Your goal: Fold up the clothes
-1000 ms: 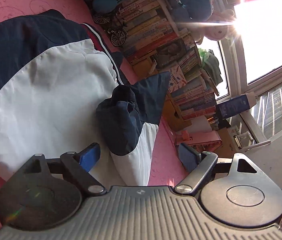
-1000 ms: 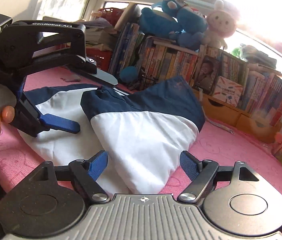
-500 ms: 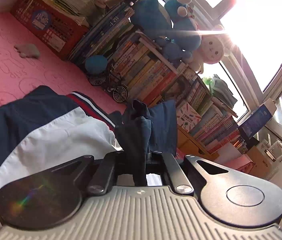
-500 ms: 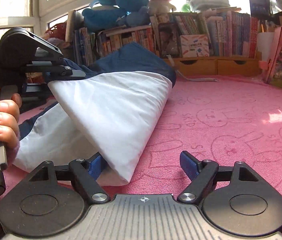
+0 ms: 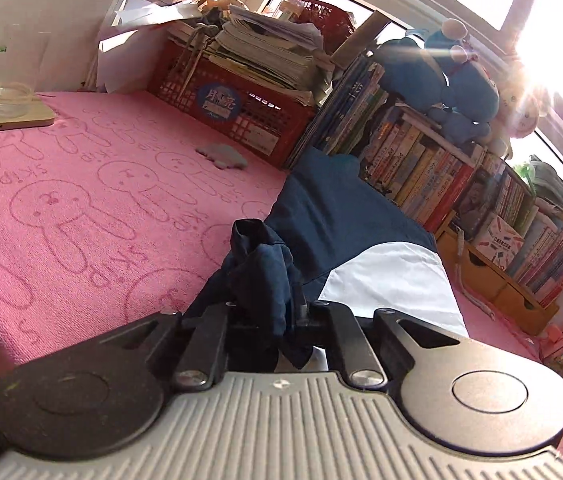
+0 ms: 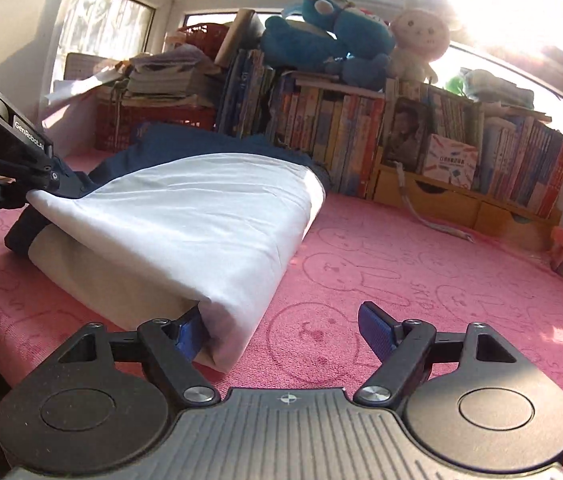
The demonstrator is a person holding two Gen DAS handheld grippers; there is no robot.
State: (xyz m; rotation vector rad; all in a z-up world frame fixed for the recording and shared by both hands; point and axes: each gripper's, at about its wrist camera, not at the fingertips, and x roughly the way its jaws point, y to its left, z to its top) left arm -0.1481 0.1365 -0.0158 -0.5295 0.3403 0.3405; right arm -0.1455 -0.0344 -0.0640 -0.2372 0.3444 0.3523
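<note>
A navy and white jacket lies folded over on the pink mat. My left gripper pinches a bunched navy end of it; the cloth sticks up between the pads while the jaws are opening slightly. In the right wrist view the left gripper holds that end just above the mat at the far left. The jacket drapes from there as a white fold. My right gripper is open and low over the mat. Its left finger touches the fold's near corner, and nothing is pinched.
A red crate piled with papers and a long row of books with plush toys on top line the far edge. A glass mug stands on a board at the left. A small grey scrap lies on the mat.
The left gripper closed on the navy end and carried it sideways while turning, pulling the jacket over itself. The right gripper shifted slightly; the white fold now rests against its left finger.
</note>
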